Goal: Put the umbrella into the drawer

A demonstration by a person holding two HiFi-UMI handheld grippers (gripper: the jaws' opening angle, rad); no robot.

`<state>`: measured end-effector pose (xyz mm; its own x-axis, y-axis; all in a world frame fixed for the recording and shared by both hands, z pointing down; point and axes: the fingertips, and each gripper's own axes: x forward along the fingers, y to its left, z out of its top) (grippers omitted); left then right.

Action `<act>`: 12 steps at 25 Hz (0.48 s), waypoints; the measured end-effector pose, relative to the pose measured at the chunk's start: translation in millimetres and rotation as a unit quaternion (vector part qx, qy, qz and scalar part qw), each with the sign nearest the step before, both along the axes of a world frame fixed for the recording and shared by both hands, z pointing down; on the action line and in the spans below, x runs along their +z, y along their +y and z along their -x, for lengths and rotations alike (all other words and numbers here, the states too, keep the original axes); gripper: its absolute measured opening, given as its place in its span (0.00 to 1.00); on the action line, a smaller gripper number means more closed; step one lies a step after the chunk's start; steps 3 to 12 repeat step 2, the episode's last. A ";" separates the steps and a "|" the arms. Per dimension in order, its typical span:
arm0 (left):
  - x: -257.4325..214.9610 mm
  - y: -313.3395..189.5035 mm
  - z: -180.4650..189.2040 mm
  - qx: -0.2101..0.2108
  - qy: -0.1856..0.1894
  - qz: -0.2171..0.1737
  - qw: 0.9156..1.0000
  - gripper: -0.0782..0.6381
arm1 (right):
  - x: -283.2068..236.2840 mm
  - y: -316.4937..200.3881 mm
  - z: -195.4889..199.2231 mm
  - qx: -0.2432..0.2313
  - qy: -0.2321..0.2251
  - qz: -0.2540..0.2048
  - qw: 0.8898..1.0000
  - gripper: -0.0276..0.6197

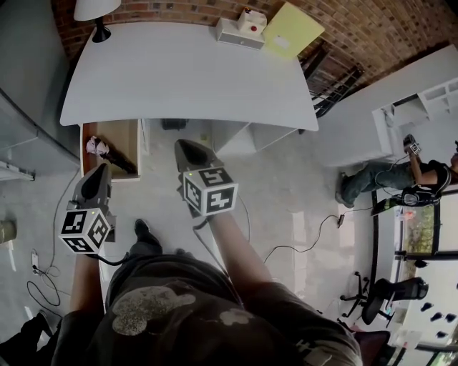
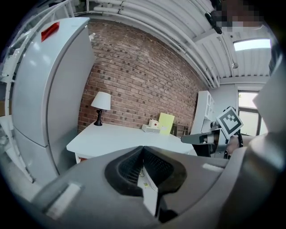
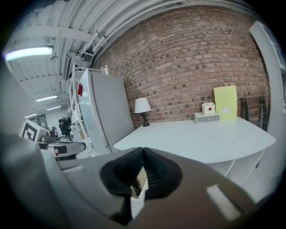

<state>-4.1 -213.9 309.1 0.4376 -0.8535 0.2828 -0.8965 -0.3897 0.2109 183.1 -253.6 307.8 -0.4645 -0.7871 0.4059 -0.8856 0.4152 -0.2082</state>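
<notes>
The drawer [image 1: 130, 132] under the left end of the white desk [image 1: 186, 78] stands pulled out. In it lies a black folded umbrella [image 1: 120, 160] with a pink-and-white end [image 1: 96, 147]. My left gripper [image 1: 94, 179] hangs just in front of the drawer, jaws shut and holding nothing, as the left gripper view shows [image 2: 143, 148]. My right gripper [image 1: 192, 151] hovers to the right of the drawer, below the desk's front edge. It is shut and empty too [image 3: 143, 150]. Both grippers are apart from the umbrella.
On the desk stand a lamp [image 1: 96, 11], a white box with a small red-buttoned device [image 1: 242, 30] and a yellow folder [image 1: 292, 30]. A tall grey cabinet [image 2: 49, 89] flanks the desk's left. Cables [image 1: 300, 246] trail on the floor. A person [image 1: 401, 175] sits at the right.
</notes>
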 end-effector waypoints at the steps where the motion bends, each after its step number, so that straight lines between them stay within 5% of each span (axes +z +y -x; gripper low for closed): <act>1: -3.0 4.2 -5.4 -0.003 -0.001 0.001 1.000 0.12 | -2.6 5.3 -5.8 -0.001 -0.003 0.001 1.000 0.05; 12: -6.1 8.2 -10.8 -0.005 -0.002 0.001 1.000 0.12 | -5.2 10.4 -11.7 -0.002 -0.006 0.001 1.000 0.05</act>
